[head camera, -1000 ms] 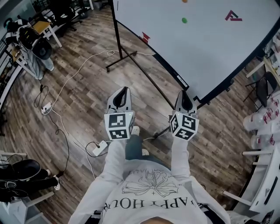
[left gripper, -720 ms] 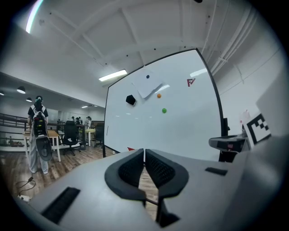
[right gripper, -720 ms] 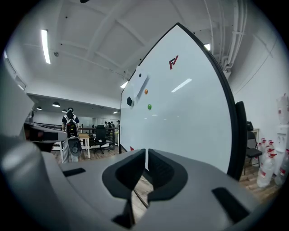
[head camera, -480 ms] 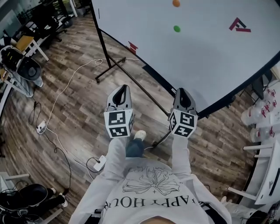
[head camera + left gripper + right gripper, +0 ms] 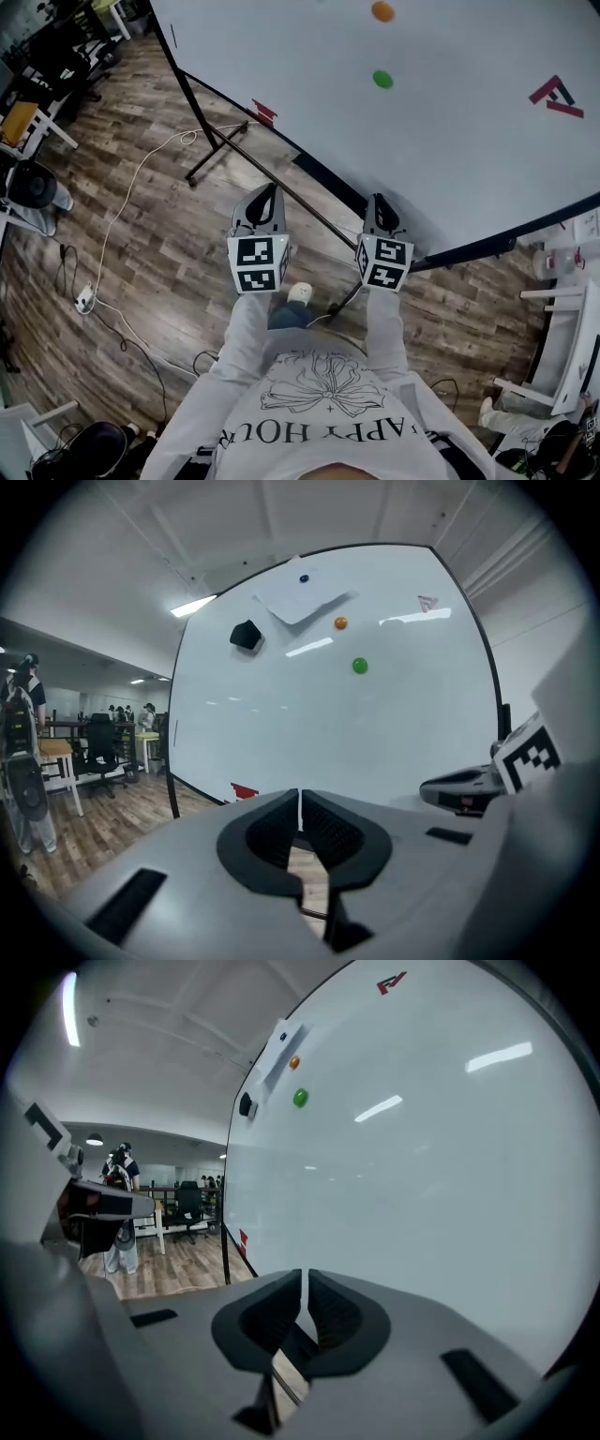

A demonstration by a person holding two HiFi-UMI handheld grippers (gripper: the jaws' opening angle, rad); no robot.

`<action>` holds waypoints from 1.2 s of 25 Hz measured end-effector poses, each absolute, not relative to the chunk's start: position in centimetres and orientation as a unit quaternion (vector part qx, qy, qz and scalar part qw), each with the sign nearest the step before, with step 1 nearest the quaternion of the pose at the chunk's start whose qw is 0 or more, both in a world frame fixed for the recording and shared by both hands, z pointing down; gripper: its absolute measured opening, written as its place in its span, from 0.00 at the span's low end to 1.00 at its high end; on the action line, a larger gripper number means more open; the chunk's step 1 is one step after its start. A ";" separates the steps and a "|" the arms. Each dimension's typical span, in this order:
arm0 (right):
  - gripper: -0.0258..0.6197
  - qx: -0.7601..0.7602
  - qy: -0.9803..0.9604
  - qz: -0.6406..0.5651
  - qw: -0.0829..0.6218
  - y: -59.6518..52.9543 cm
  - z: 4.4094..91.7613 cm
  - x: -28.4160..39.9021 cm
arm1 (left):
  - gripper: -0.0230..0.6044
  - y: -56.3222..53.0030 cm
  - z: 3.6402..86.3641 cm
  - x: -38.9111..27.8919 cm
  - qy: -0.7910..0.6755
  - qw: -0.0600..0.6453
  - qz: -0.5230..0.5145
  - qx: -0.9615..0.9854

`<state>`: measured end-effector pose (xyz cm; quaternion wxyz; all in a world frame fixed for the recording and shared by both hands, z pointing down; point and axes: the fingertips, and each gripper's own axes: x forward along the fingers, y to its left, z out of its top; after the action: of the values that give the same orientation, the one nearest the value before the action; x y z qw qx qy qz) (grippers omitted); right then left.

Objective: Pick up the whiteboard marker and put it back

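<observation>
Wood-floored office, whiteboard (image 5: 450,141) just ahead of both jaws. Left gripper (image 5: 266,195) and right gripper (image 5: 379,204) are closed, empty; no marker visible, so pickup looks unstarted.

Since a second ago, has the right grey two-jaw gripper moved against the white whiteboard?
Yes. The right gripper moved toward the whiteboard: in the head view its tip now overlaps the board's black lower edge, and the green round magnet sits closer.

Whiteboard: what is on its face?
On the whiteboard: green magnet, orange magnet, black block, a pinned paper sheet, a red logo. The right claw covers part of its lower edge.
</observation>
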<state>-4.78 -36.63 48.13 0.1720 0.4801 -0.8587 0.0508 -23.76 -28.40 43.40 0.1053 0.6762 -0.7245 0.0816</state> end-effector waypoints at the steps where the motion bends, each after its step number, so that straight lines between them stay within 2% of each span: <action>1: 0.05 0.479 -0.857 0.049 0.186 -37.0 48.8 -4.9 | 0.06 -29.1 44.0 -23.9 -0.720 0.110 0.085 0.680; 4: 0.07 0.473 -0.847 0.037 0.240 -37.9 51.3 -5.2 | 0.06 -30.6 45.6 -24.0 -0.707 0.122 0.096 0.690; 6: 0.14 0.468 -0.836 0.025 0.284 -38.1 52.9 -5.3 | 0.06 -31.3 46.7 -24.1 -0.699 0.131 0.104 0.696; 13: 0.16 0.449 -0.789 -0.038 0.419 -39.3 57.6 -5.1 | 0.06 -33.1 49.7 -24.8 -0.684 0.157 0.116 0.703; 15: 0.21 0.429 -0.777 -0.042 0.459 -39.4 59.1 -5.2 | 0.06 -33.3 50.4 -24.9 -0.681 0.163 0.119 0.704; 17: 0.23 0.414 -0.765 -0.052 0.491 -39.7 60.1 -5.3 | 0.06 -33.6 51.1 -25.0 -0.678 0.169 0.122 0.705; 23: 0.22 0.384 -0.732 -0.091 0.555 -40.5 62.1 -5.2 | 0.06 -33.8 52.8 -25.0 -0.672 0.189 0.128 0.705; 30: 0.22 0.352 -0.719 -0.086 0.594 -40.9 64.5 -5.3 | 0.06 -34.7 53.8 -25.1 -0.669 0.196 0.128 0.705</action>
<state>-5.26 -40.90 64.50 0.5937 0.3516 -0.7186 -0.0865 -25.14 -34.73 53.79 0.1962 0.7051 -0.6693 0.1283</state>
